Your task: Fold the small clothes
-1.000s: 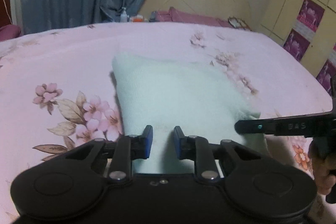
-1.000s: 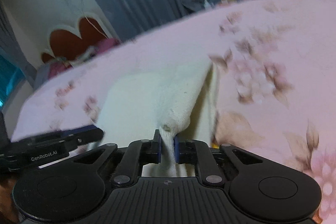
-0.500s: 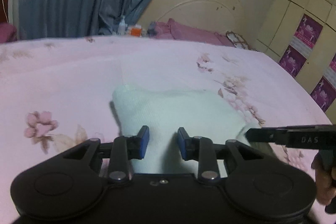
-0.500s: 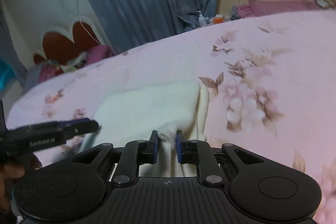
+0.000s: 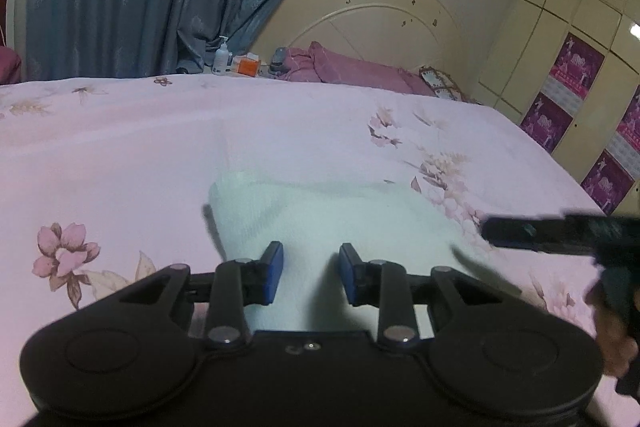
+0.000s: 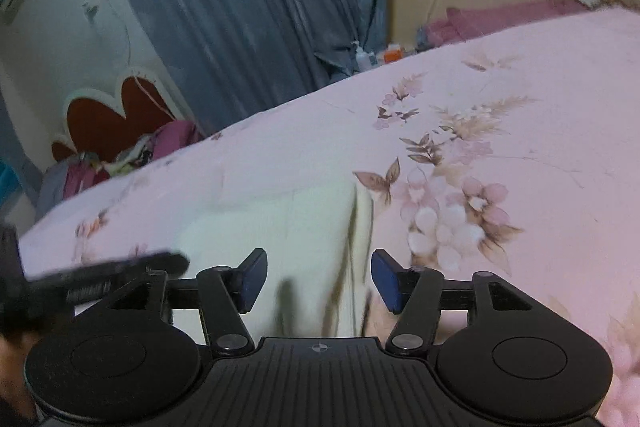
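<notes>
White knit cloth, a small garment already doubled over, lies flat on the pink flowered bedspread, right in front of both grippers and spreading away from them toward the headboard. The left gripper hovers over the near edge of the cloth with its blue pads apart and nothing pinched between them. The right gripper is at the garment's right-hand side, where a layered edge runs away from the camera; its jaws are opening, and the cloth lies under the gap without either pad pressing on it. From the left camera the right gripper appears as a blurred dark bar just off the cloth's right corner, so the two tools flank the near edge from either side. The garment seems to run longer from side to side than front to back, so a further fold would probably carry one side across toward the other.
</notes>
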Available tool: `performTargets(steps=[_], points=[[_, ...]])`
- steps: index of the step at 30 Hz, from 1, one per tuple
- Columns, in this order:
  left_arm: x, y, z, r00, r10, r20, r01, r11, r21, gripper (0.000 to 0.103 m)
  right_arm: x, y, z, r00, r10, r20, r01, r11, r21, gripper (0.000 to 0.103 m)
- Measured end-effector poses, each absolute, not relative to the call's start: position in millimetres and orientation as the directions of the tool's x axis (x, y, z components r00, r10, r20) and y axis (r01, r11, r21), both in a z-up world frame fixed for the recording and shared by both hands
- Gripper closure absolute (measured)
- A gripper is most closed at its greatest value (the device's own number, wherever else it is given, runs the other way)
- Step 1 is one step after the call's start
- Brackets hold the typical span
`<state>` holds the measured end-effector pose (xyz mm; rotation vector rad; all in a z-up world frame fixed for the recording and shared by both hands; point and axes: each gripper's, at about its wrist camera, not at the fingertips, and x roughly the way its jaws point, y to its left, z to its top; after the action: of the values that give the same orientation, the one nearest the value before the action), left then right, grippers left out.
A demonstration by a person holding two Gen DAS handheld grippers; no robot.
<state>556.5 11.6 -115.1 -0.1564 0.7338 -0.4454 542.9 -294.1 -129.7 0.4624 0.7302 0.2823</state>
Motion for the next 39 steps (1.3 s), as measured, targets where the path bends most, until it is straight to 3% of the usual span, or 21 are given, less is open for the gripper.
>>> performTargets(steps=[4,6,7,8,11,14,18,21,26,30,34,39], points=[[562,11,-118,0.656,-0.441,-0.613,0.326,0.897,-0.297,0.074,586,-293,-147,0.637,0.459,-0.620,-0.061,0.831,0.553,0.047],[564,11,-119,0.652,-0.446,-0.613,0.333,0.895,-0.297,0.073,593,-286,-155,0.607,0.470,-0.640,-0.089,0.841,0.533,0.070],[565,9,-120,0.645,-0.455,-0.614,0.347,0.890,-0.295,0.073,590,-284,-156,0.612,0.475,-0.632,-0.110,0.843,0.527,0.088],[566,8,-120,0.631,-0.473,-0.615,0.372,0.880,-0.295,0.071,584,-283,-152,0.634,0.453,-0.626,-0.124,0.859,0.497,0.091],[571,-1,-120,0.591,-0.524,-0.613,0.447,0.846,-0.291,0.070,563,-286,-146,0.688,0.387,-0.614,-0.128,0.898,0.421,0.093],[579,-12,-121,0.585,-0.489,-0.647,0.467,0.855,-0.224,0.071,563,-286,-160,0.675,0.368,-0.640,-0.104,0.906,0.411,0.093],[581,-9,-99,0.650,-0.492,-0.579,0.463,0.861,-0.212,0.072,568,-288,-152,0.665,0.396,-0.633,-0.127,0.895,0.427,0.092],[600,-16,-122,0.565,-0.413,-0.714,0.415,0.890,-0.187,0.070,571,-284,-155,0.646,0.396,-0.653,-0.143,0.903,0.406,0.092],[579,-4,-109,0.612,-0.445,-0.653,0.426,0.882,-0.202,0.071,572,-290,-149,0.641,0.395,-0.658,-0.111,0.896,0.430,0.089],[544,8,-100,0.631,-0.481,-0.608,0.427,0.870,-0.245,0.070,542,-305,-126,0.680,0.429,-0.595,-0.136,0.871,0.473,0.087],[530,7,-115,0.612,-0.465,-0.640,0.407,0.879,-0.250,0.070,521,-299,-133,0.627,0.482,-0.612,-0.150,0.846,0.512,0.087],[523,6,-109,0.628,-0.444,-0.640,0.401,0.889,-0.223,0.070,514,-289,-139,0.637,0.433,-0.638,-0.112,0.871,0.479,0.086]])
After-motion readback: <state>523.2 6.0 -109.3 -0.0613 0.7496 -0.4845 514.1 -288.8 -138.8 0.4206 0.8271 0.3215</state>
